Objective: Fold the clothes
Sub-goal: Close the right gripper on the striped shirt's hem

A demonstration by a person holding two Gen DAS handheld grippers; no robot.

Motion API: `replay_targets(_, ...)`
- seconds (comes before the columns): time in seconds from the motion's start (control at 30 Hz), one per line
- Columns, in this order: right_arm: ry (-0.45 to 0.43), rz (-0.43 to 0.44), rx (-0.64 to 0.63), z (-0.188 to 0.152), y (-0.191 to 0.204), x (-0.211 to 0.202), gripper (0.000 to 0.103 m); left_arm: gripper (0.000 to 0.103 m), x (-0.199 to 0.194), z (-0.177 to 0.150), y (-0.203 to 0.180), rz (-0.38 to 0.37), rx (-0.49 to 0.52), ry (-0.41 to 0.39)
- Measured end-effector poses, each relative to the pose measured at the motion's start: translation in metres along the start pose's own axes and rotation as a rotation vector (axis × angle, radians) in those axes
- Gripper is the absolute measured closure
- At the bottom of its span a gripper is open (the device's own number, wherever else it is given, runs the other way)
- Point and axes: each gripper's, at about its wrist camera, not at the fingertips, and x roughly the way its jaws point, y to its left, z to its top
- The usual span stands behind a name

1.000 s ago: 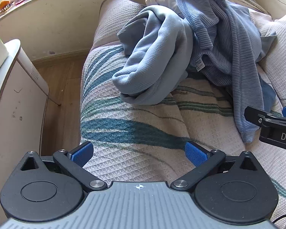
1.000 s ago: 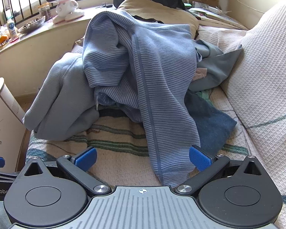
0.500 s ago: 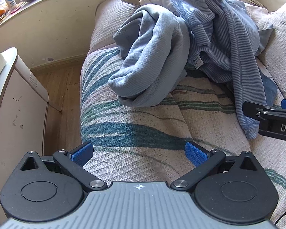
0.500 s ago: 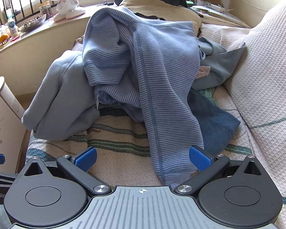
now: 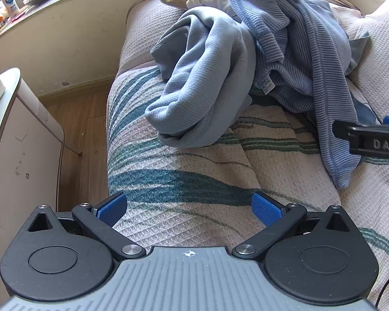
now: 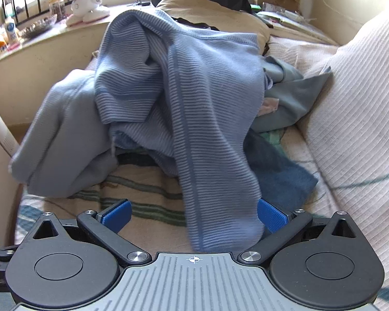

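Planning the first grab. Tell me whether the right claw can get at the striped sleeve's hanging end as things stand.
Probably yes. The right claw is open, and the striped sleeve end already hangs between its fingers with nothing covering it; the plain blue garment lies off to the side.

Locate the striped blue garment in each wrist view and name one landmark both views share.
Left wrist: striped blue garment upper right, hanging down towards right gripper.
Right wrist: centre, its end between the open gripper's fingers.
Shared landmark: plain light-blue garment.
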Motion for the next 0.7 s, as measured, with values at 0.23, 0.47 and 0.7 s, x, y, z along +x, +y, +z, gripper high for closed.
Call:
replay_targets(0.23, -0.047, -0.034, -0.015, 0.024, -0.008, 0.016, 0.0, 0.0, 0.001, -0.004, 0.003, 0.073, 0.067, 0.0)
replay_targets(0.47, -0.053, -0.037, 0.008, 0.054, -0.019, 0.045, 0.0, 0.0, 0.003, -0.001, 0.011, 0.066, 0.026, 0.0)
replay_targets(0.7, -0.065, -0.049, 0.017, 0.069, -0.024, 0.065, 0.0, 0.0, 0.01, 0.0, 0.004, 0.061, 0.028, 0.02)
